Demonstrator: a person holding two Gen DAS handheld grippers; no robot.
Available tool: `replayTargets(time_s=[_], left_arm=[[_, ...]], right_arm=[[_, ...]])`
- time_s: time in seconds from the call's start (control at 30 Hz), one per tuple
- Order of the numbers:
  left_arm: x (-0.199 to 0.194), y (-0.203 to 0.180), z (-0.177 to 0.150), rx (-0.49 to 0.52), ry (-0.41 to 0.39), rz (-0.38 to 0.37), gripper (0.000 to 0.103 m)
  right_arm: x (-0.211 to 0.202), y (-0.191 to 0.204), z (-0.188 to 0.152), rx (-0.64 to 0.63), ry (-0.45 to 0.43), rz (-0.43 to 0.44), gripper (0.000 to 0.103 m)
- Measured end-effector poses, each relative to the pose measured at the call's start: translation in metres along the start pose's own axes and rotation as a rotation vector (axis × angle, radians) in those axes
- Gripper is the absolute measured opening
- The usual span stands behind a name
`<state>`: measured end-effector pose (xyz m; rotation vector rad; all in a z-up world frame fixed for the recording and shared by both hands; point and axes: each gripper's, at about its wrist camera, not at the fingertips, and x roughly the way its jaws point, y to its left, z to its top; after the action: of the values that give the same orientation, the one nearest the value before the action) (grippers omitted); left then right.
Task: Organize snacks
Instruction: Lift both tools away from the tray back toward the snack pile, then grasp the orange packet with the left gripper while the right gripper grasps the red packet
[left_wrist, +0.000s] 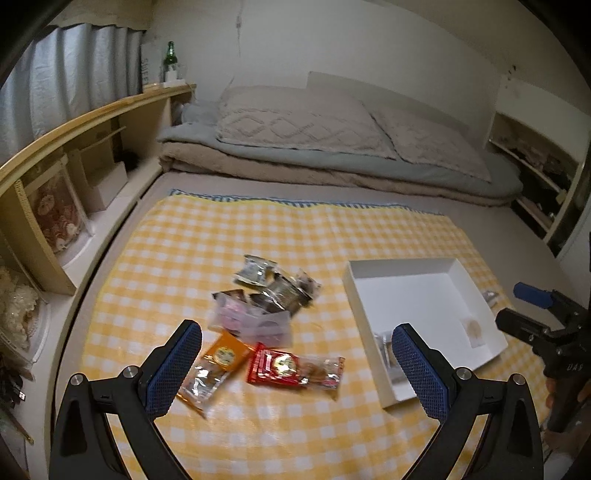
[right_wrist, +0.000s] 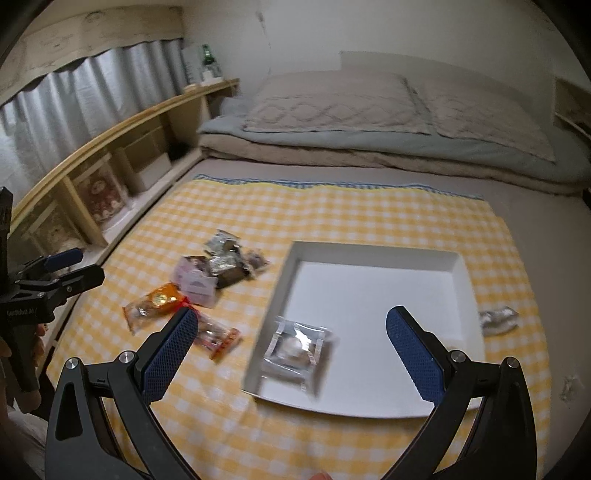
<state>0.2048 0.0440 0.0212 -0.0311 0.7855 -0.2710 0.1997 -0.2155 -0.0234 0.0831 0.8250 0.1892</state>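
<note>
A white shallow box lies on the yellow checked cloth. Inside it, near the front left corner, is a clear wrapped snack. My right gripper hovers open above that snack, holding nothing. Left of the box is a loose pile: an orange packet, a red packet, a pink translucent packet and silvery packets. My left gripper hangs open over the orange and red packets, empty. A silver packet lies right of the box.
Folded blankets with two pillows fill the far end of the bed. A wooden shelf unit runs along the left, with a green bottle on top. Another shelf stands at the right. Bare cloth lies in front of the pile.
</note>
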Motion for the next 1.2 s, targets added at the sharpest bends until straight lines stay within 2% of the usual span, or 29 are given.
replayTargets(time_s=[0.27, 0.4, 0.43, 0.6, 0.67, 0.97, 1.2], left_arm=[[0.001, 0.037, -0.005, -0.012, -0.036, 0.075, 0.103], [0.018, 0.057, -0.01, -0.053, -0.008, 0.086, 0.103], [0.024, 0.063, -0.011, -0.074, 0.002, 0.093, 0.103], [0.055, 0.08, -0.01, -0.092, 0.026, 0.106, 0.103], [0.069, 0.081, -0.009, -0.069, 0.048, 0.118, 0.103], [0.151, 0.083, -0.01, 0.01, 0.209, 0.065, 0.103], [0.2, 0.097, -0.02, -0.031, 0.357, 0.007, 0.103]], right_arm=[[0.03, 0.045, 0.008, -0.067, -0.017, 0.096, 0.103], [0.05, 0.062, 0.012, -0.122, -0.022, 0.147, 0.103], [0.059, 0.065, 0.013, -0.149, -0.028, 0.181, 0.103], [0.109, 0.074, 0.006, -0.206, 0.088, 0.269, 0.103], [0.13, 0.082, 0.001, -0.241, 0.132, 0.302, 0.103], [0.196, 0.118, -0.026, -0.367, 0.255, 0.401, 0.103], [0.228, 0.106, -0.041, -0.346, 0.362, 0.383, 0.103]])
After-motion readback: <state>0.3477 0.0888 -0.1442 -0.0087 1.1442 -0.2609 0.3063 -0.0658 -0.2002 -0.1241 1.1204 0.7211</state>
